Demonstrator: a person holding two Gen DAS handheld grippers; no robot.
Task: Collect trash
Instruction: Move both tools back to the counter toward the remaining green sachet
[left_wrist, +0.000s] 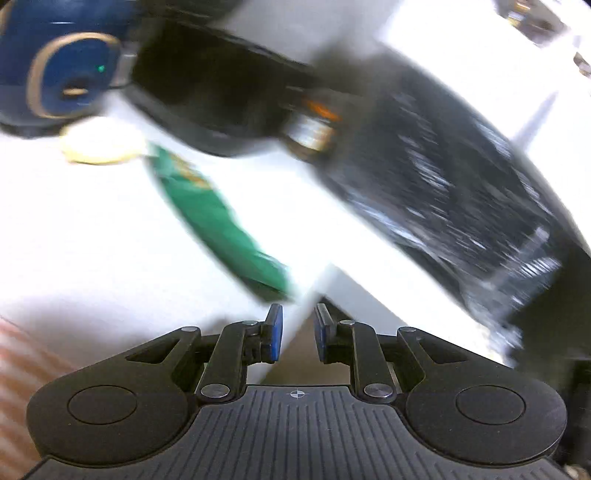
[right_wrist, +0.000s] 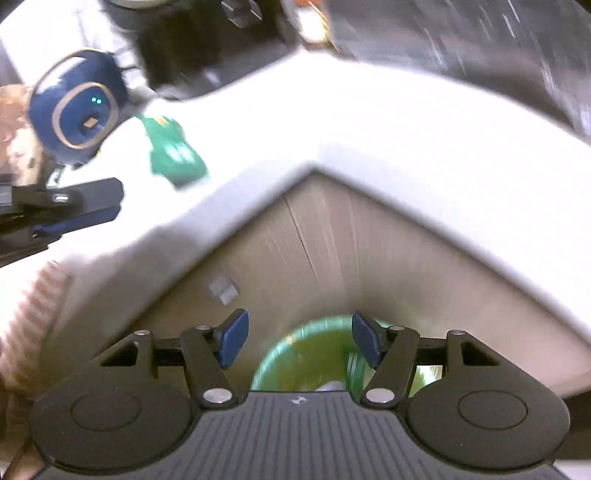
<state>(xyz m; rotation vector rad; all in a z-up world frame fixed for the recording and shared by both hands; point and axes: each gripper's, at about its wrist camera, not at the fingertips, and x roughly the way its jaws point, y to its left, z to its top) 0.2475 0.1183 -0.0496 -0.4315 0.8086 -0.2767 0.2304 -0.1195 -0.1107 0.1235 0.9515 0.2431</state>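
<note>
While much of the left wrist view is smeared by motion, a green wrapper (left_wrist: 218, 218) is seen left of centre on the white table (left_wrist: 92, 229), with a yellowish scrap (left_wrist: 99, 146) beside it at upper left; both are judged to be trash not yet collected. The left gripper (left_wrist: 298, 334) is seen narrowly parted, with nothing between its pads.

In the right wrist view, a green bin (right_wrist: 306, 358) is seen at lower centre on the floor, something pale apparently inside. The right gripper (right_wrist: 300, 341) is held wide apart and empty above it. The wrapper (right_wrist: 173, 151) is seen at upper left on the table (right_wrist: 332, 122), so collecting is judged only partly done.
</note>
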